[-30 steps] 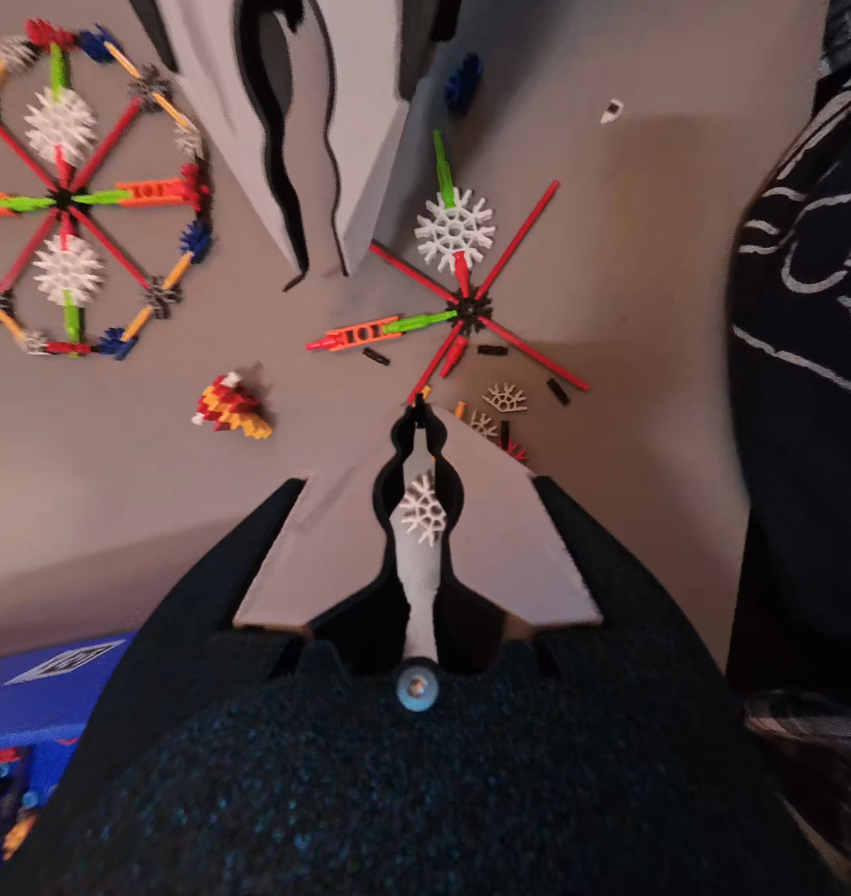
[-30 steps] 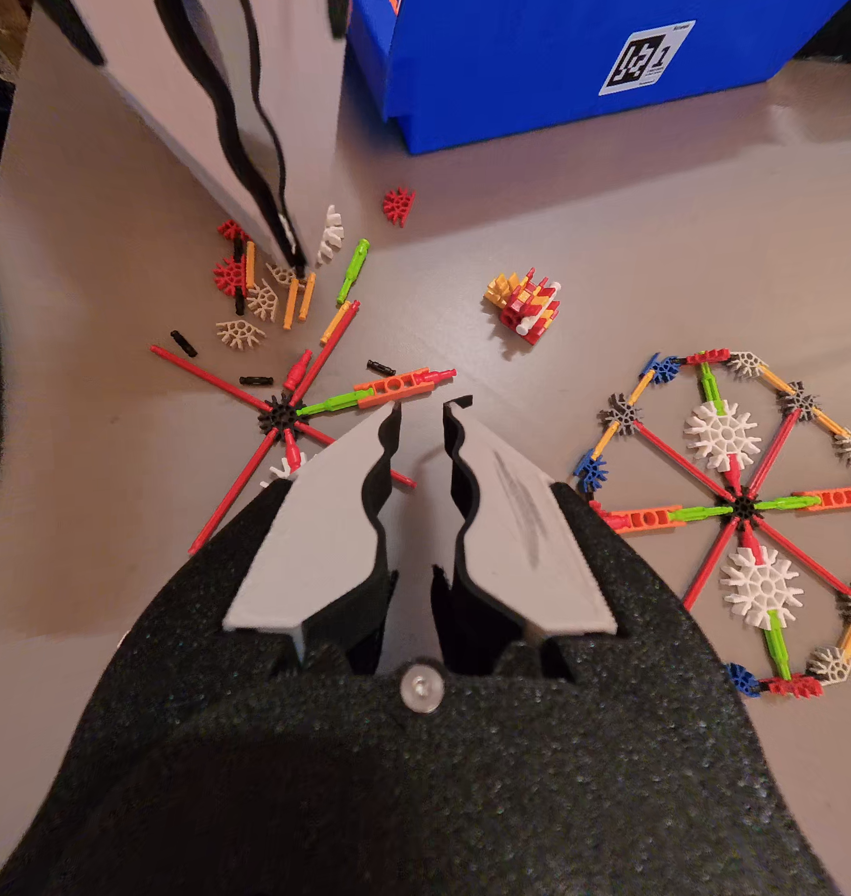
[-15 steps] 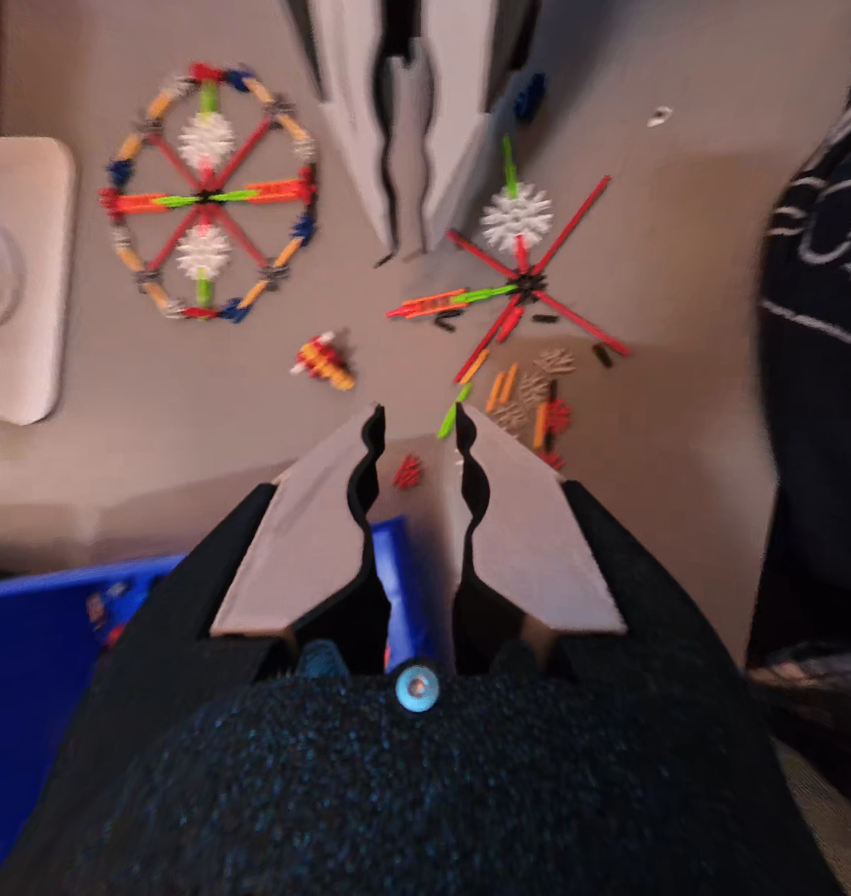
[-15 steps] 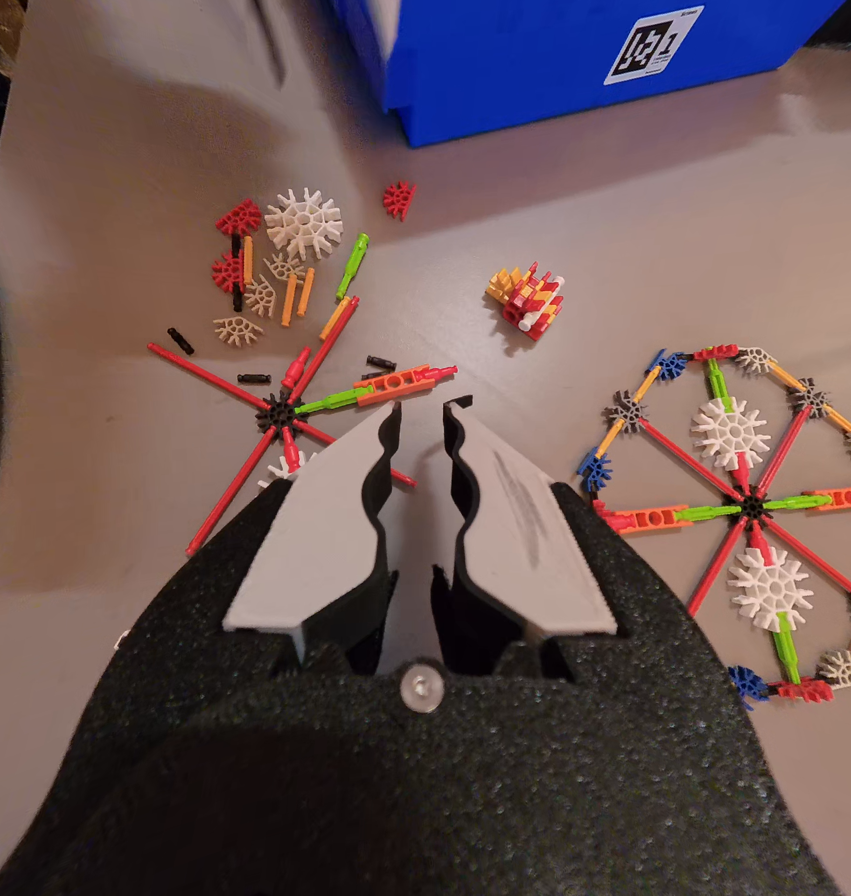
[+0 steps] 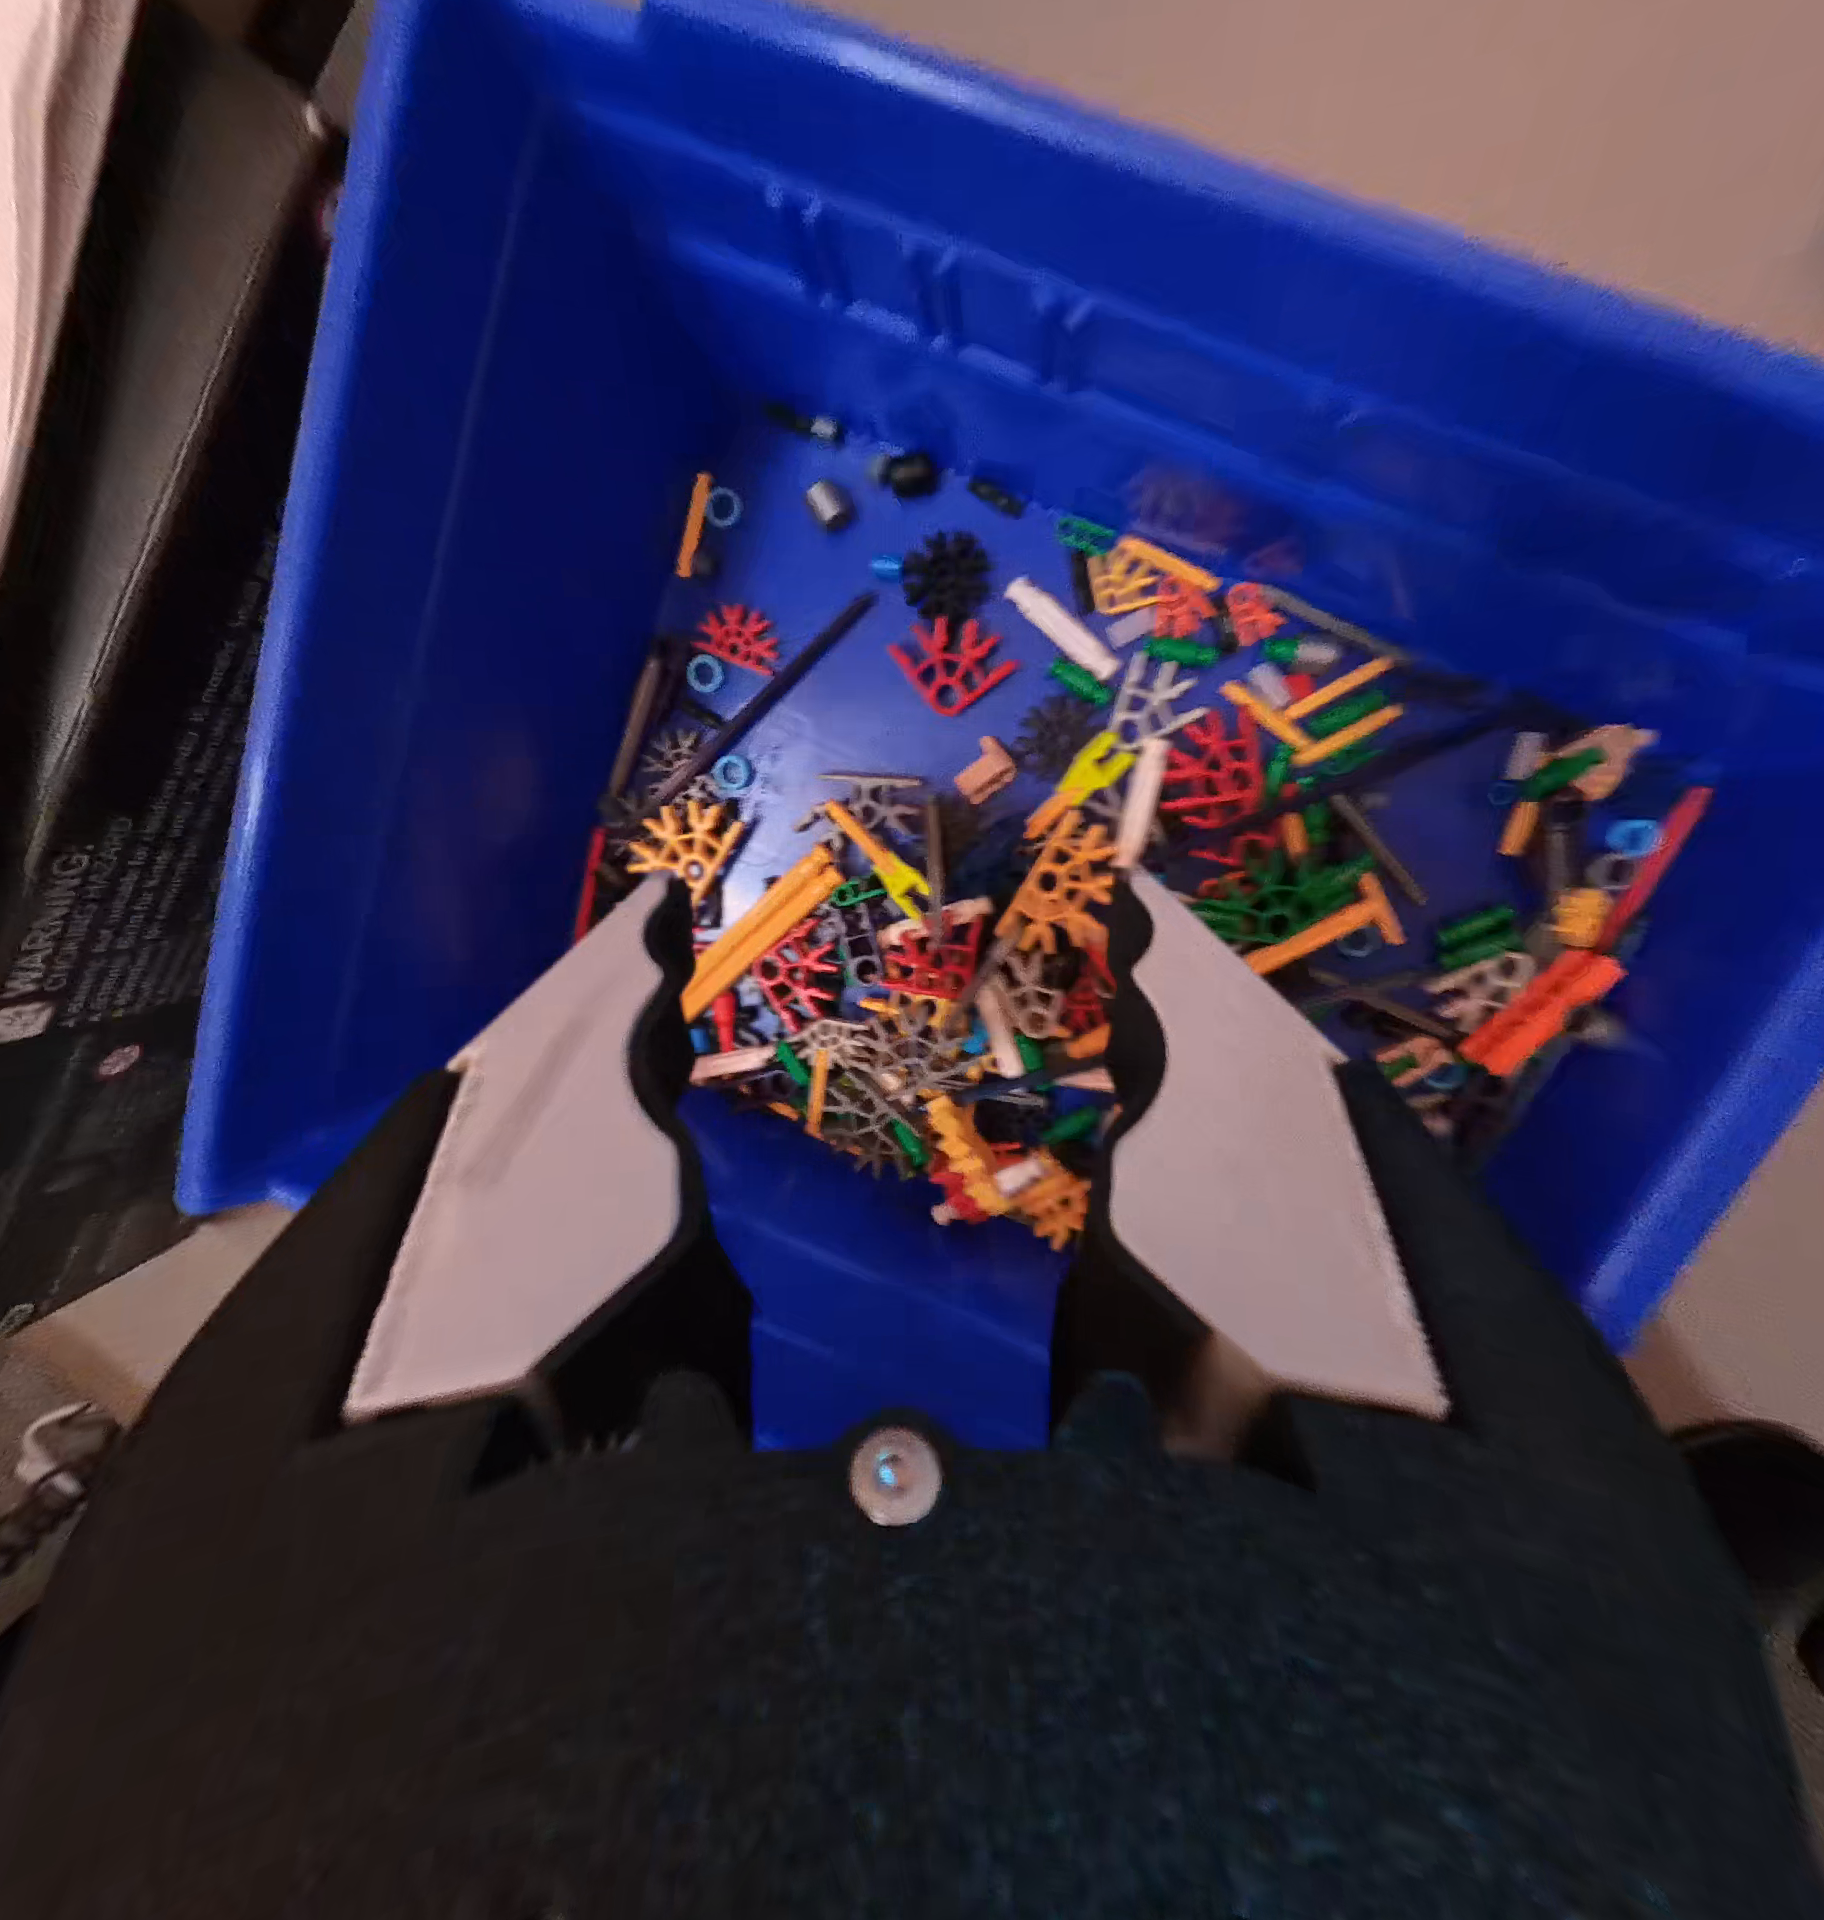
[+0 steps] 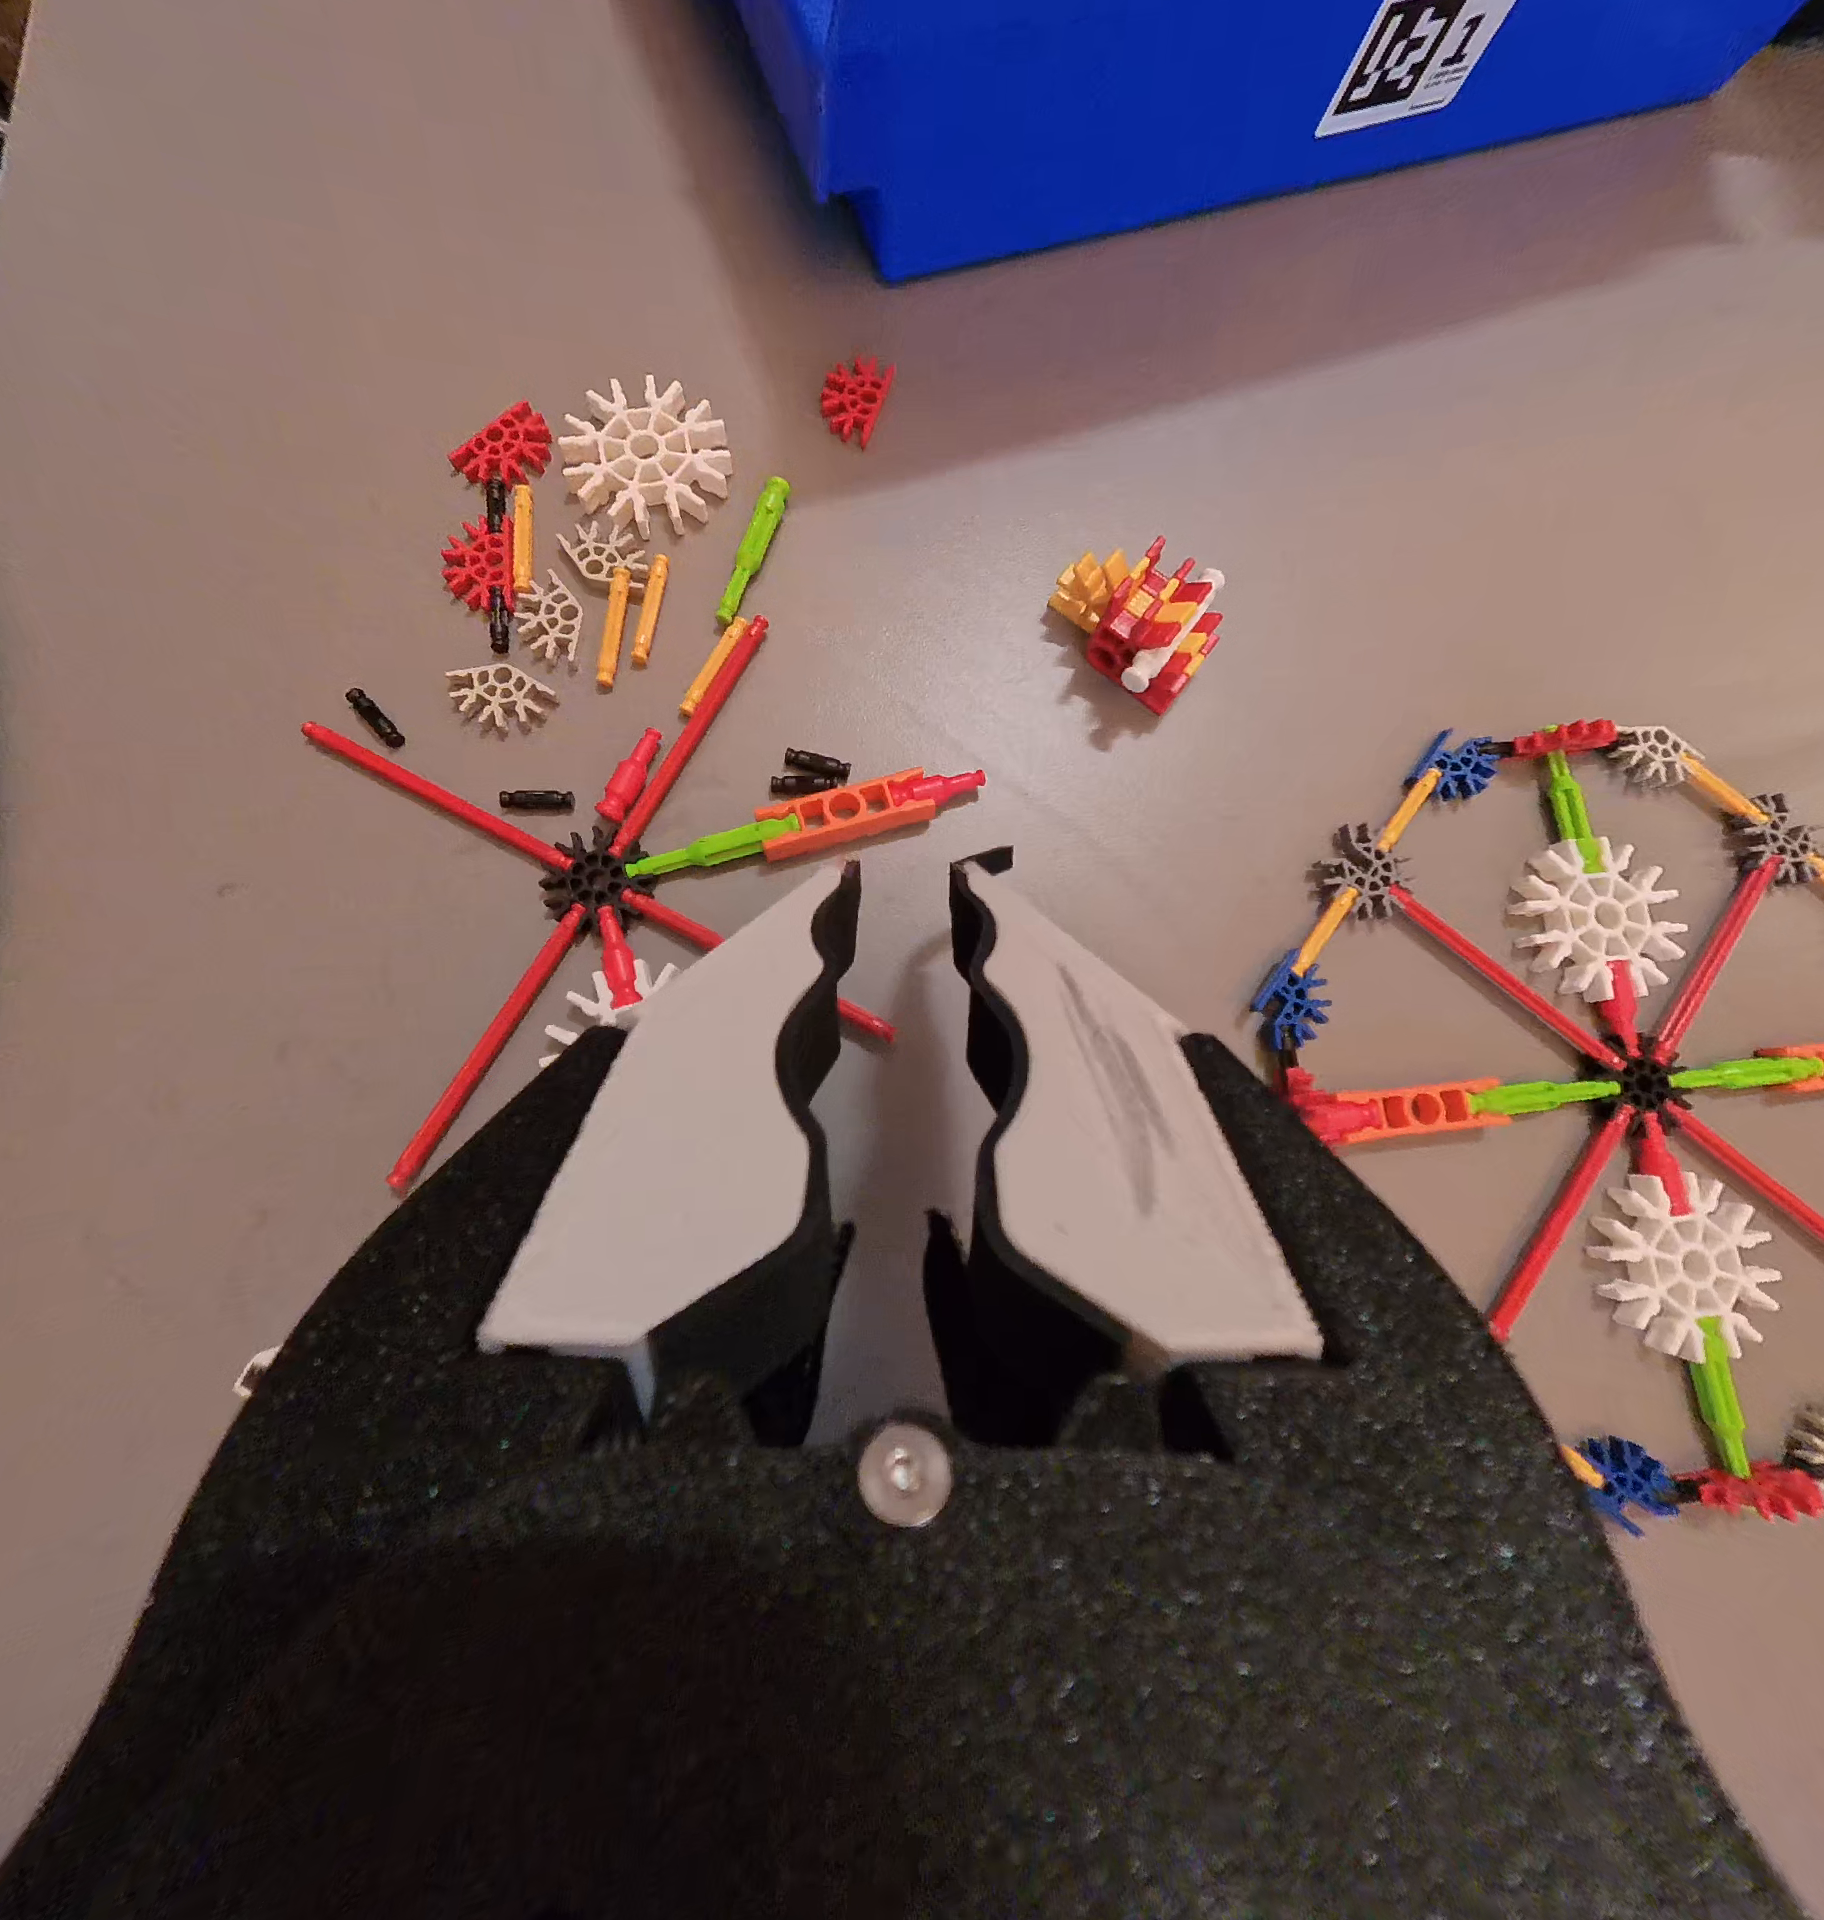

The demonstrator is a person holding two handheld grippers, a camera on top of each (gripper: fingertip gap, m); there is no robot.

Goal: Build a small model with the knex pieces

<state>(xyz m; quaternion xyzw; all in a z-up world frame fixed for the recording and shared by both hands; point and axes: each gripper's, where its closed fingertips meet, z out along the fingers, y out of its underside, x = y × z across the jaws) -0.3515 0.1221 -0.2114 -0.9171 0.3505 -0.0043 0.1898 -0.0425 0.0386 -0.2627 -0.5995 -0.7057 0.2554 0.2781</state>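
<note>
Construction-toy pieces [image 5: 991,883] fill the floor of the blue bin [image 5: 451,582], and the left gripper [image 5: 892,894] now hangs over them, whereas half a second ago its camera looked across the grey table at the wheels with only a corner of the bin at its lower edge. Its jaws, a narrow gap then, now stand wide apart with nothing between them; the view is blurred, and whether the tips touch the heap cannot be told. A second ago this gripper was closed on a white snowflake connector; that connector [image 6: 646,455] now lies on the table [image 6: 1303,499] among loose red and tan connectors and short orange rods, just beside a green rod [image 6: 752,549]. A dark printed box [image 5: 87,748] stands against the bin's left wall. The right gripper [image 6: 903,868] has not shifted: its jaws remain slightly apart, holding nothing, tips just beside the orange piece [image 6: 846,816] of the half-built spoke assembly around a black hub [image 6: 594,881]. The finished wheel [image 6: 1635,1081] lies to its right, a small red-and-yellow cluster [image 6: 1142,623] farther out, and the bin's outer wall bears a white marker sticker [image 6: 1417,57].
</note>
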